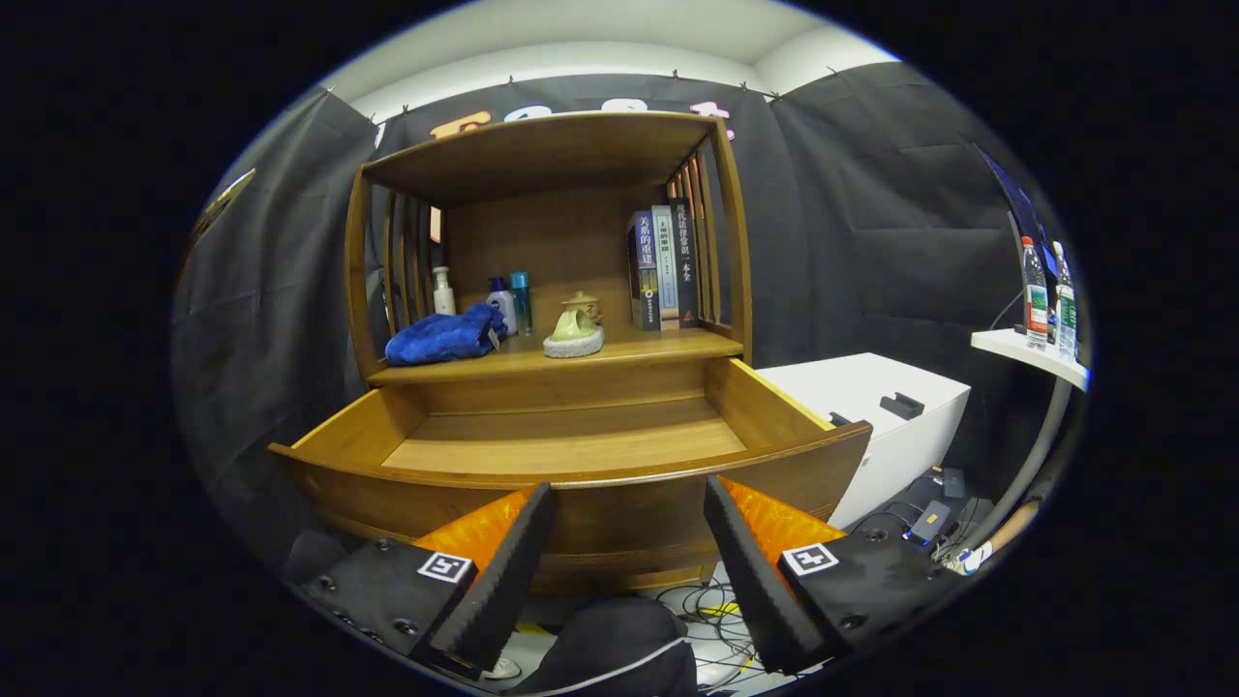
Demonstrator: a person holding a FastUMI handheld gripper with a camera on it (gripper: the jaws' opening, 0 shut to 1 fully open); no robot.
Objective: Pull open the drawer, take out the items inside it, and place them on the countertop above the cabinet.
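The wooden cabinet's drawer (571,469) stands pulled out, and the part of its floor that I see is bare. On the countertop (639,350) above it lie a blue cloth (443,337) at the left and a small ceramic teapot on a grey pad (575,329) in the middle. My gripper (629,508) is open, its fingers just in front of the drawer's front panel, below its rim, with nothing between them.
At the back of the countertop stand three small bottles (503,300) and a few upright books (663,266). A white box (871,407) sits right of the cabinet. Two water bottles (1050,300) stand on a white side shelf. Cables (716,610) lie on the floor.
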